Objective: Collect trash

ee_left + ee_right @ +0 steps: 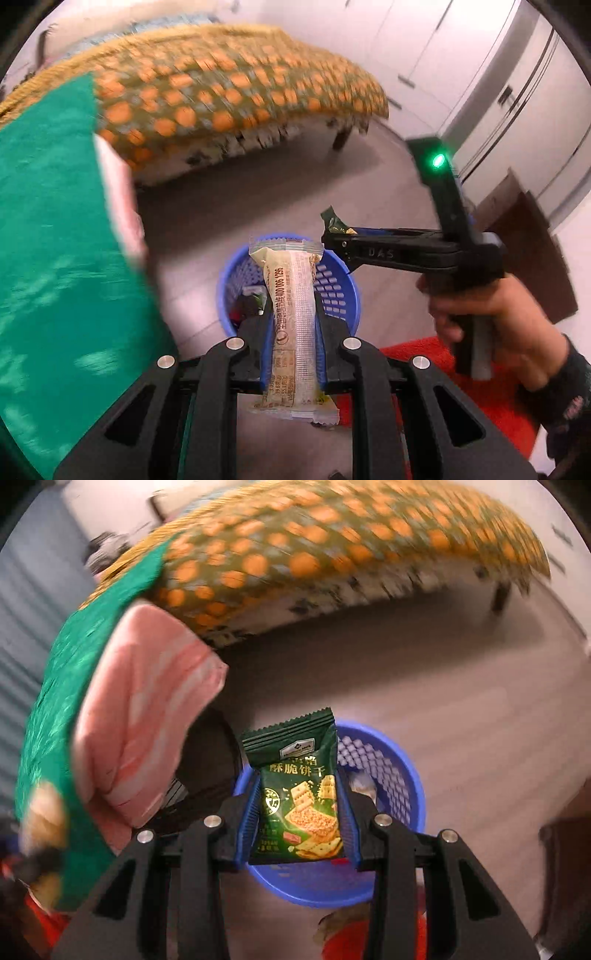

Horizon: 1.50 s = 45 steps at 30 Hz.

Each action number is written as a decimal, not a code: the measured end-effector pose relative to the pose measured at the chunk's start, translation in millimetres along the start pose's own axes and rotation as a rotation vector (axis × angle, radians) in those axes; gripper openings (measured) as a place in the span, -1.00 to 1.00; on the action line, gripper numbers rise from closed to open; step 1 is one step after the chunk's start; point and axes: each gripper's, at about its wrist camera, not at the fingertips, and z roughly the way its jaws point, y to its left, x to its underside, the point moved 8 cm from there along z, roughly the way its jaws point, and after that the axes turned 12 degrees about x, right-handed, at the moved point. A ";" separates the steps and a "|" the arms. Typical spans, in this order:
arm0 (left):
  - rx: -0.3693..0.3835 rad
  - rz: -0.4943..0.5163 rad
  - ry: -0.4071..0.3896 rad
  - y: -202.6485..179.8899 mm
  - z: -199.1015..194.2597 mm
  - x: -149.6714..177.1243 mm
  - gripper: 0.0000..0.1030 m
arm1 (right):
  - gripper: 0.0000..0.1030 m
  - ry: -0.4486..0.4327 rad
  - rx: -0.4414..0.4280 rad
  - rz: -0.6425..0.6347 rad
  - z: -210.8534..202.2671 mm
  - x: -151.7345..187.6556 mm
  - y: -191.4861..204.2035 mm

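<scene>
**Both grippers loaded above the blue basket**

Left gripper point(291, 325): jaws clamped on a long cream wrapper point(293, 314) with printed text, held lengthwise, both ends sticking out past the pads. Right gripper point(299, 812): jaws closed on a dark green cracker packet point(299, 794), upright, serrated top edge free. Blue basket point(341, 295) stands on the floor directly beyond both loads; some scraps lie inside. Bed with orange-dotted cover point(229, 85) behind, motion-blurred. A hand point(491, 314) grips the right tool's handle.
</scene>
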 end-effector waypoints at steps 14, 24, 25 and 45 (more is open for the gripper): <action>-0.078 0.016 -0.058 2.2 64.5 -8.1 0.66 | 0.76 -0.062 0.025 0.175 -17.8 4.9 -57.2; -0.282 0.168 -0.294 -47.9 -45.0 0.2 0.90 | 0.91 -0.290 0.228 0.079 -120.4 44.3 -39.4; -0.295 0.168 -0.313 -50.3 -52.6 2.8 0.90 | 0.91 -0.333 0.219 0.074 -136.3 53.0 -32.1; -0.301 0.054 -0.179 -45.4 -81.4 41.2 0.90 | 0.91 -0.300 0.271 0.061 -201.3 142.7 -5.5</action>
